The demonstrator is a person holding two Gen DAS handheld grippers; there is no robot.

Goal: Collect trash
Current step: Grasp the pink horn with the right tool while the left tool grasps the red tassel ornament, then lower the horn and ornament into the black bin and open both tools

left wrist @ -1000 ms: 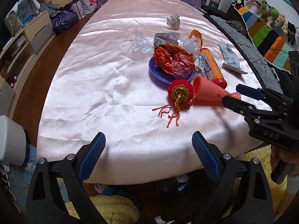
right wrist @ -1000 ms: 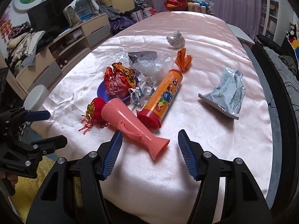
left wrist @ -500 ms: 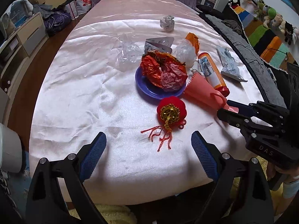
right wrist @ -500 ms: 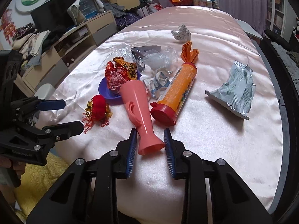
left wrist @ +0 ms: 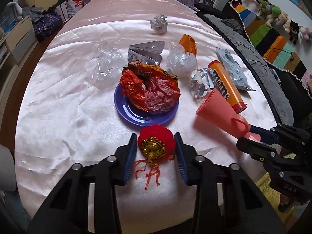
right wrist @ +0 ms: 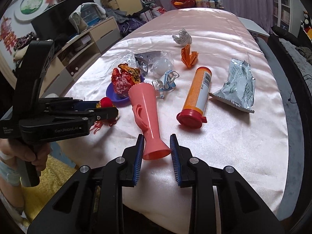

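Note:
A red plush lantern ornament (left wrist: 156, 138) with a gold disc and red tassels lies on the pink tablecloth, just in front of a purple plate (left wrist: 136, 115). My left gripper (left wrist: 156, 148) straddles it; its jaws are closing and the blue pads touch both sides of the ornament. In the right wrist view the left gripper (right wrist: 115, 111) hides most of the ornament (right wrist: 106, 102). My right gripper (right wrist: 156, 150) is shut on the narrow foot of a pink plastic vase (right wrist: 144, 105), which is tilted with its mouth pointing away. The vase (left wrist: 216, 111) and right gripper (left wrist: 251, 136) also show in the left wrist view.
Crumpled red foil (left wrist: 150, 89) fills the plate. Around it lie an orange candy tube (right wrist: 198, 93), a silver bag (right wrist: 237, 85), clear plastic (left wrist: 107, 66), a foil wrapper (left wrist: 146, 50), folded orange paper (right wrist: 188, 56) and a paper ball (left wrist: 159, 24). A cabinet (right wrist: 87, 39) stands left.
My left gripper moved forward over the red ornament and narrowed onto it. My right gripper shut on the pink vase's foot and swung the vase so its mouth points away.

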